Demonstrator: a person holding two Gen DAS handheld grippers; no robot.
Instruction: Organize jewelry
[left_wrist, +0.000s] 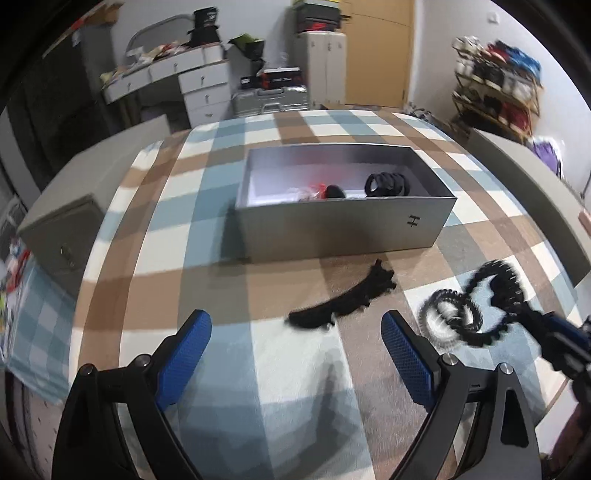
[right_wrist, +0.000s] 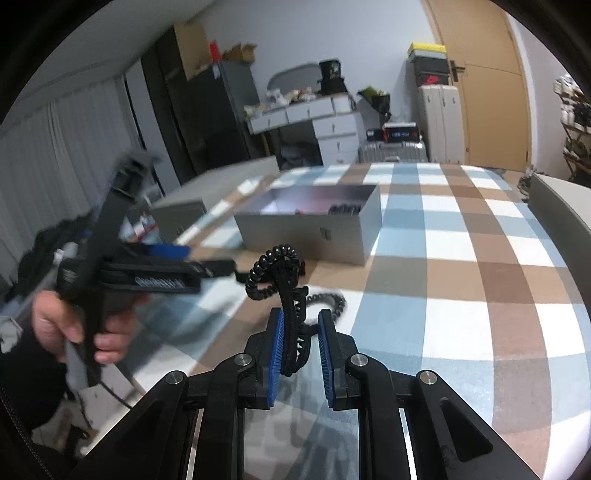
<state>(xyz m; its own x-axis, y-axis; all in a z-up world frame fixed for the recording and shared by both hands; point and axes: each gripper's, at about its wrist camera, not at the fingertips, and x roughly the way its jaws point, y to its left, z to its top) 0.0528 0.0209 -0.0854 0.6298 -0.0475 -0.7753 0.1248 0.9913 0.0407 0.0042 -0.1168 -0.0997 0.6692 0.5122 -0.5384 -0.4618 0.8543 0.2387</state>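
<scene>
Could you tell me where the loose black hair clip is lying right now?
In the left wrist view the black hair clip lies on the checked cloth, just in front of the grey box.

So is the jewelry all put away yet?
Not yet. Black coiled bands already sit in the grey box. The right gripper holds a black beaded piece. A black strip lies on the checked cloth; the left gripper is open.

Black beaded necklace (right_wrist: 275, 269), blue-brown-white checked tablecloth (right_wrist: 461, 258)
</scene>
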